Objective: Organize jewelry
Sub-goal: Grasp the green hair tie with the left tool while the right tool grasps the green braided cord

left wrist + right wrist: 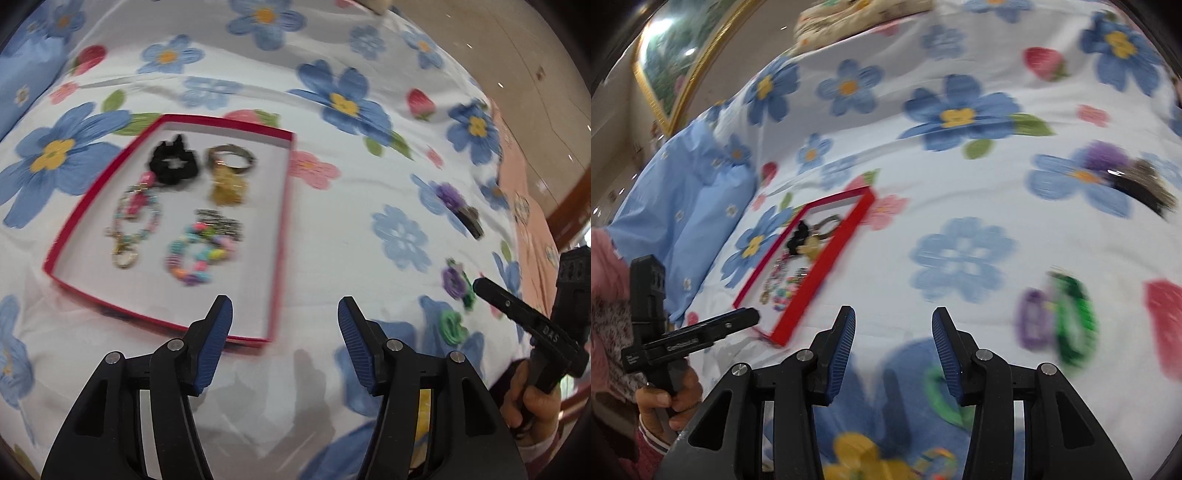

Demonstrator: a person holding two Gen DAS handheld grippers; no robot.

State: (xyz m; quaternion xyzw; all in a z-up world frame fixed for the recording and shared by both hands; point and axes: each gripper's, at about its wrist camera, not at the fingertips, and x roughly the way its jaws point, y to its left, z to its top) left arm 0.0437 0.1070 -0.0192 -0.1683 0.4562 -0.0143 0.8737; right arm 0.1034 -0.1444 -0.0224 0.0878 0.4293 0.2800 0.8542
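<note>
A red-rimmed tray (284, 206) lies on the flowered bedsheet and holds a black scrunchie (173, 164), a metal bangle (231, 158), a gold piece (227, 188), a beaded necklace (135, 221) and a pastel bead bracelet (199, 254). My left gripper (285, 321) is open and empty, just in front of the tray's near right corner. My right gripper (894, 332) is open and empty over the sheet; a light green ring (940, 397) lies under its right finger. A purple and green hair tie pair (1056, 321) lies to its right. The tray also shows at the left (809, 291).
A purple scrunchie with a dark clip (460, 206) lies farther right on the sheet, also seen in the right wrist view (1126, 177). A blue pillow (679, 206) sits beyond the tray. The bed edge and the floor (524, 55) are to the far right.
</note>
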